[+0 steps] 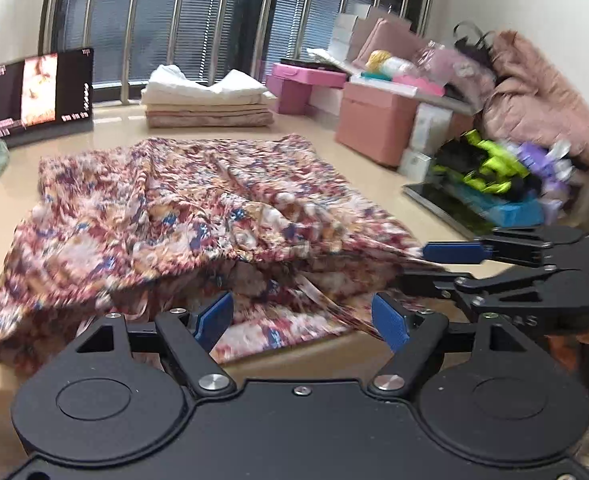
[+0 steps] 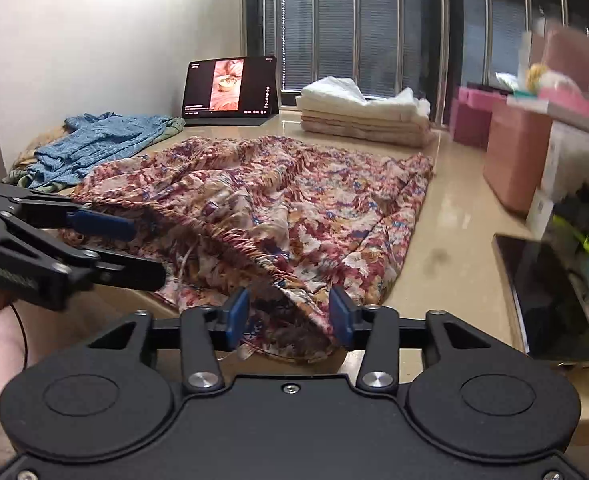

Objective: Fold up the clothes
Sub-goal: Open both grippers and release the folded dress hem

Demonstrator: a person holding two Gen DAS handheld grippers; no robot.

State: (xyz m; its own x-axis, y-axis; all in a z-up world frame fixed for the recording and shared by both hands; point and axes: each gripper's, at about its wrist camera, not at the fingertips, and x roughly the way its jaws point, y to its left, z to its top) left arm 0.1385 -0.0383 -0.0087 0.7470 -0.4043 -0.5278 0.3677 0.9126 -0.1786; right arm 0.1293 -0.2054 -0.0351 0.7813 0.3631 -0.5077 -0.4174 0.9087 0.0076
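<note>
The floral garment point(image 2: 278, 208) lies spread but rumpled on the beige counter point(image 2: 446, 240), its gathered elastic edge heaped at the near side; no clean fold shows in it, so by my judgement its folding is mostly left to do. At the far left a blue garment point(image 2: 94, 140) lies crumpled, while a neat stack of folded linens point(image 2: 362, 116) sits at the far side beside a tablet point(image 2: 230, 90). The left gripper point(image 1: 302, 318) hovers at the near edge with its blue pads wide apart and cloth lying between them, not pinched. To its right, the right gripper point(image 2: 290, 314) is likewise wide, straddling the bunched waistband at the counter's near edge without clamping it.
</note>
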